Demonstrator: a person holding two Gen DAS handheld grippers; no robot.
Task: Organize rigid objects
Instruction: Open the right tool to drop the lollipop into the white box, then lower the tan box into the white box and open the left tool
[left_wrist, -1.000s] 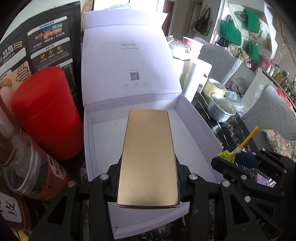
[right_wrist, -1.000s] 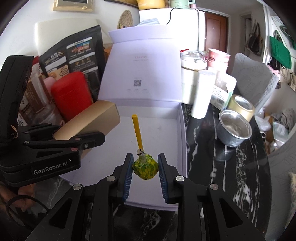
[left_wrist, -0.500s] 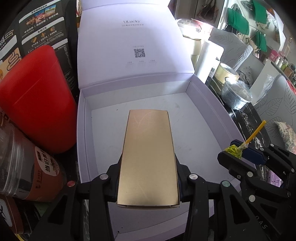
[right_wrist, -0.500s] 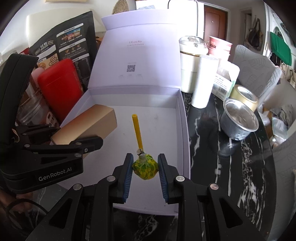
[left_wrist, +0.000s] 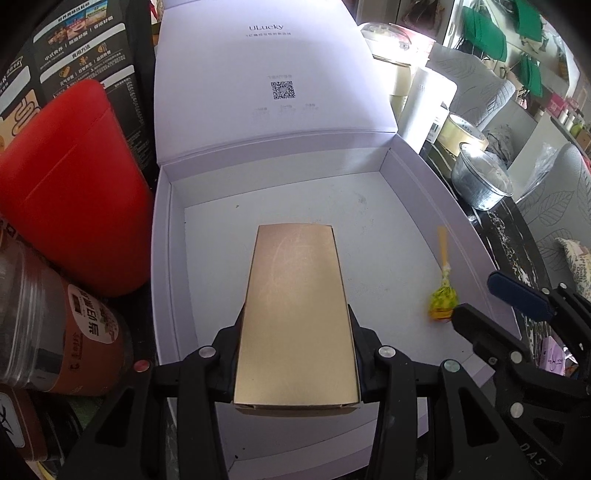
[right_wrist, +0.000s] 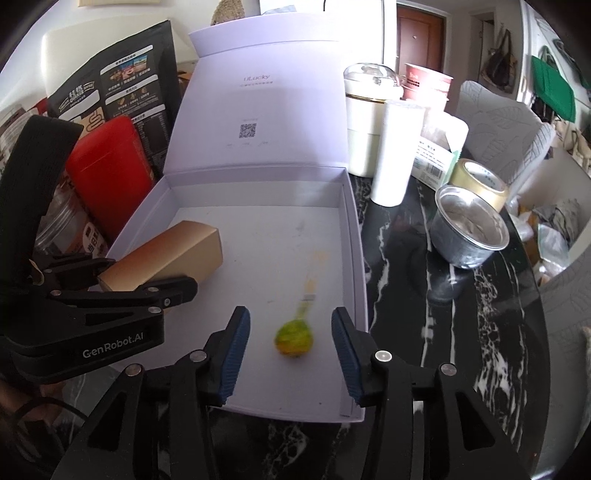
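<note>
Fingers (right_wrist: 341, 354) of the right gripper (right_wrist: 288, 350) are opening, their blue pads well clear of the lollipop (right_wrist: 293, 338), which shows blurred between them above the floor of the open white box (right_wrist: 352, 236). From the left wrist view the lollipop (left_wrist: 441, 304) lies near the box's right wall, its yellow stick pointing toward the raised lid (left_wrist: 266, 74). Left gripper (left_wrist: 295, 354) jaws are opening too, though both black fingers (left_wrist: 229, 347) stand against the sides of the gold carton (left_wrist: 295, 314), which sits low over the left half of the box floor. Just left of the box stand a red container (left_wrist: 70, 192) and a jar (left_wrist: 62, 328); on the dark marble tabletop (right_wrist: 461, 332) to its right sit a foil cup (right_wrist: 467, 229) and a tape roll (right_wrist: 480, 181).
</note>
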